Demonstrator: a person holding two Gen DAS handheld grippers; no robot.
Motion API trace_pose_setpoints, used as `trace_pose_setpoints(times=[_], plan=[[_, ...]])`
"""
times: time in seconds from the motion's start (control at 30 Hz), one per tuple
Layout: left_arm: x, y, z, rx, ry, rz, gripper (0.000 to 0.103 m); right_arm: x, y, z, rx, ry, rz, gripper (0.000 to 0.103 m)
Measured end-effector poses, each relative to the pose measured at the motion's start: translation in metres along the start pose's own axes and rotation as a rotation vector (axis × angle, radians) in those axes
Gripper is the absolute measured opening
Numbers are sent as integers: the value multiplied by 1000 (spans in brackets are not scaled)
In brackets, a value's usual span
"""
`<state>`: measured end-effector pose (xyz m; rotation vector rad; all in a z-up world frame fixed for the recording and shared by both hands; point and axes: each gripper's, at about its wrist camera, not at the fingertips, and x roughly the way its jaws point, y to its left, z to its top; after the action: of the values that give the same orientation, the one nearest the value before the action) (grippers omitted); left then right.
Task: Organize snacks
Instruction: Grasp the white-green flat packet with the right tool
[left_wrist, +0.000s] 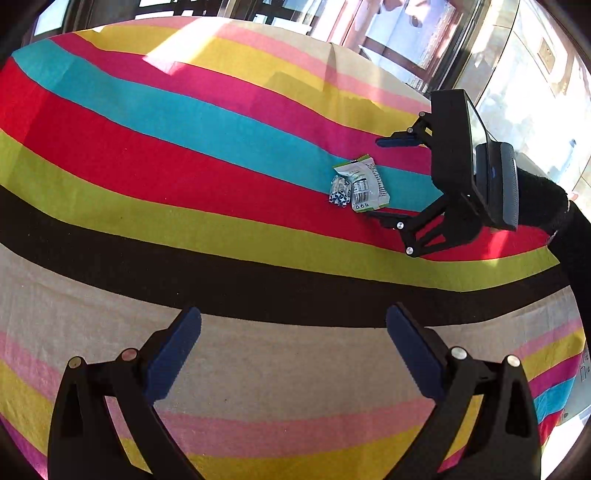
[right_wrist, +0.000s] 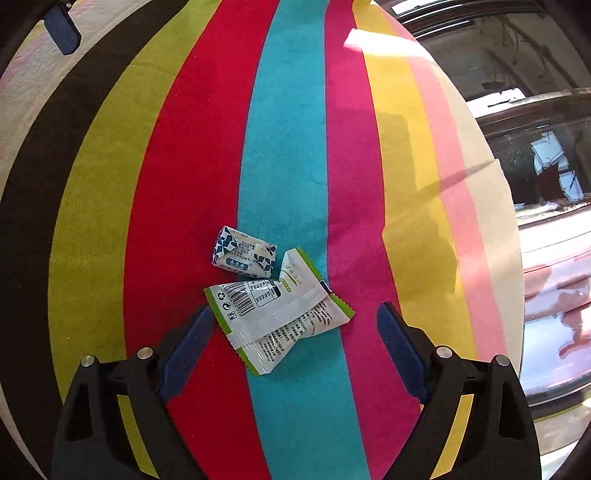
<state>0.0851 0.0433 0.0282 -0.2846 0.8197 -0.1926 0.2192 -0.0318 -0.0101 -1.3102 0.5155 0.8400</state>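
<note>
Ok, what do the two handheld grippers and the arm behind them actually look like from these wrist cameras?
Both match: the left gripper and the right gripper have matte black plastic linkage arms with round silver pivot pins and flat dark-blue finger pads. Seen from the left wrist, the right gripper carries a boxy black body with a rounded black camera housing behind it. The arm holding it wears a fuzzy black sleeve. No cables visible.

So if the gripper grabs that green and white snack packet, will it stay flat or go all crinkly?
Probably crinkly. The snack packet already looks creased and bent on the tablecloth, so it is likely thin, floppy film. It looks flat and light, so it may slide when nudged rather than roll.
</note>
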Motion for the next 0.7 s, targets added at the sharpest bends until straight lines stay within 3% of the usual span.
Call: trace_pose_setpoints(times=[0.17, 0.3, 0.33, 0.37, 0.4, 0.43, 0.5, 0.6, 0.7], plan=[[2, 3, -1, -17, 14, -9, 101, 19, -36, 6, 8, 49, 244, 86], [6, 7, 1, -34, 28, -8, 101, 31, -57, 3, 63, 71, 348, 86], [6, 7, 1, -35, 28, -8, 101, 33, -63, 2, 106, 74, 382, 78], [6, 8, 1, -34, 28, -7, 101, 33, -66, 0, 157, 70, 392, 62], [6, 7, 0, -32, 29, -7, 101, 30, -68, -1, 211, 57, 383, 56], [6, 7, 0, -31, 28, -5, 101, 26, -69, -4, 264, 50, 373, 42], [6, 7, 0, -29, 29, -5, 101, 14, -64, -14, 353, 39, 328, 39], [6, 6, -1, -29, 29, -5, 101, -14, -50, -33, 534, 20, 294, 24], [6, 5, -2, -24, 30, 0, 101, -47, -23, -52, 716, -5, 313, 23]])
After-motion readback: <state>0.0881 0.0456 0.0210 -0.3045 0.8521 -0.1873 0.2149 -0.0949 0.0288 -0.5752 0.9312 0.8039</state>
